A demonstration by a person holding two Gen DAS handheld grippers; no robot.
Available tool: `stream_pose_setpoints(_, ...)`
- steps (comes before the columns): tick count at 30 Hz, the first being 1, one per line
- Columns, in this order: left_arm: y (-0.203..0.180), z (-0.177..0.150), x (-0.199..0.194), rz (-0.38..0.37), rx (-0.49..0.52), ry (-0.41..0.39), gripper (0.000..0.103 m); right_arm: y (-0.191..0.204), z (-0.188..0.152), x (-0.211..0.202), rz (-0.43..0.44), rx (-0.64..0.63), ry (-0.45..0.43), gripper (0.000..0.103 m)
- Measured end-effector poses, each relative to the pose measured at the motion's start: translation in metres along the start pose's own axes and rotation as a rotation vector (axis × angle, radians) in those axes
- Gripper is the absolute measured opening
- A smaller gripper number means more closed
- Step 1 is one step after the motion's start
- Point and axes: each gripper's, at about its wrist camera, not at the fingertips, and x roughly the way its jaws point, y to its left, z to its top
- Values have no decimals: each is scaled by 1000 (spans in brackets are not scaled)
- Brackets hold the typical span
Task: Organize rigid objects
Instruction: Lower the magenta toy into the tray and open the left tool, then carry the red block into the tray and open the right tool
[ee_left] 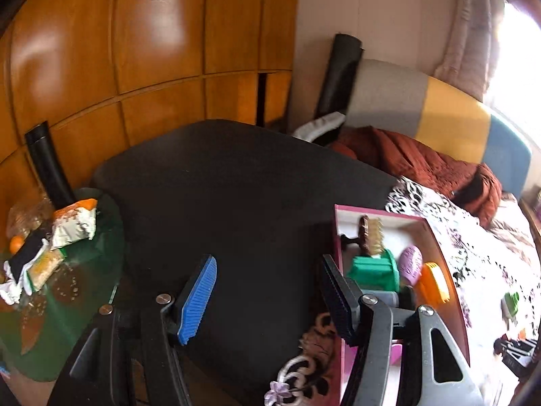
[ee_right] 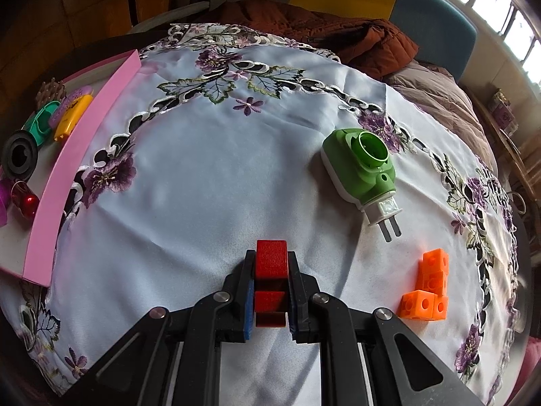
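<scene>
At the left of the right wrist view the pink box (ee_right: 81,155) already looks crowded, so dropping another piece in could knock the red cup (ee_right: 25,199) near its wall. The left claw (ee_left: 267,299) stands open and empty. At lower centre the right claw (ee_right: 270,291) grips the red block (ee_right: 270,262) (matte, square-edged) over the counter (ee_right: 203,176); tilted, it may slip.

Left gripper (ee_left: 267,297): black and grey slotted linkage arms were joined by round silver screws; one ribbed blue pad (ee_left: 197,299) and one ribbed black pad (ee_left: 334,304) were fitted. Right gripper (ee_right: 270,284): black arms, silver screws and blue-edged pads were shown.
</scene>
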Motion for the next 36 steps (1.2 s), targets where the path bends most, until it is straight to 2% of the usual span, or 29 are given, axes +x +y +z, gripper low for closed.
stream_pose_setpoints(9,21,6,-4,28,-34,-30,62,-1,3,-3,-13,45,-5,15)
stream_pose_setpoints(17,28,7,-6,33,-46,-33,62,13,25,-33,26,101,-109,15)
stream_pose_setpoints(22,28,4,-4,26,-37,-18,62,55,48,-60,147,50,-192,15)
stream_pose_setpoints(27,25,0,-4,13,-17,-9,62,118,69,-76,264,-50,-242,15)
stream_pose_setpoints(31,21,-2,-7,-2,0,-12,62,166,83,-72,316,-133,-238,15)
stream_pose_setpoints(36,18,-2,-8,-12,11,-14,62,210,89,-44,313,-198,-169,15)
